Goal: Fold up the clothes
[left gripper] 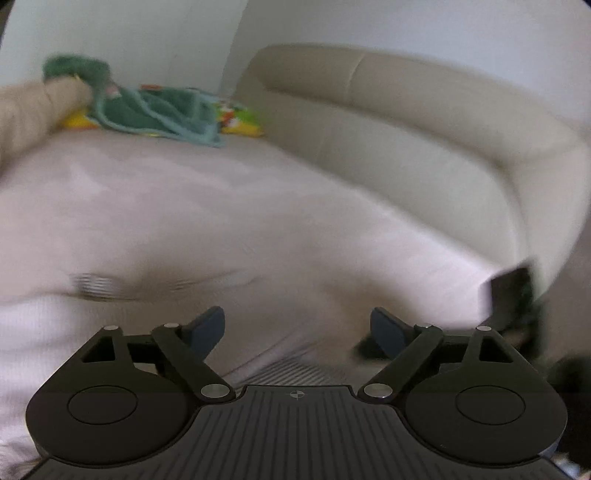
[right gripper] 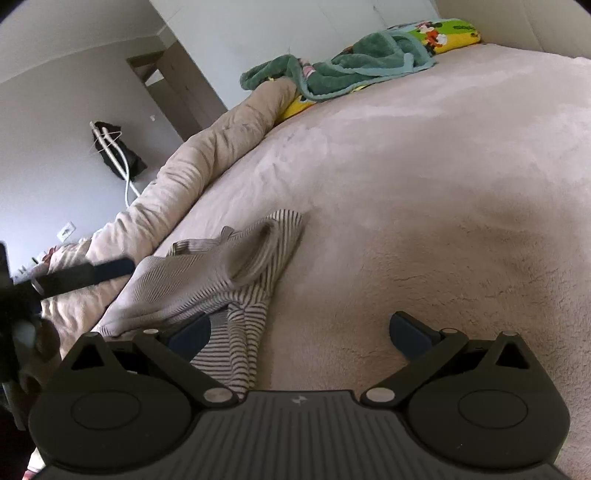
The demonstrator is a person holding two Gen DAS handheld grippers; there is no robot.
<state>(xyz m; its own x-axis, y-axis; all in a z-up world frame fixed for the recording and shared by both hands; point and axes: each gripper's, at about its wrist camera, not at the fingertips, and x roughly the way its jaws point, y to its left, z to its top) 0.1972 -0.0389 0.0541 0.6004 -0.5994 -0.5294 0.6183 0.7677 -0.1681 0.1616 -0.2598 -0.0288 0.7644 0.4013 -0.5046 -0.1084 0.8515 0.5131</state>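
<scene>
A grey and white striped garment [right gripper: 229, 273] lies crumpled on the bed, with a plain ribbed grey part folded over the stripes. My right gripper [right gripper: 301, 332] is open just above it. Its left pad overlaps the striped cloth and its right pad is over the bare cover. Nothing is pressed between the pads. My left gripper [left gripper: 297, 328] is open too, low over the same pale ribbed cloth [left gripper: 55, 332], which is blurred in the left wrist view. One of its fingers [right gripper: 110, 267] shows at the left of the right wrist view, beside the garment.
The bed has a pinkish plush cover [right gripper: 424, 166]. A rolled beige duvet [right gripper: 192, 158] runs along its left side. A green blanket [right gripper: 354, 66] and a cartoon pillow [right gripper: 447, 35] lie at the head, by a beige padded headboard [left gripper: 406, 129].
</scene>
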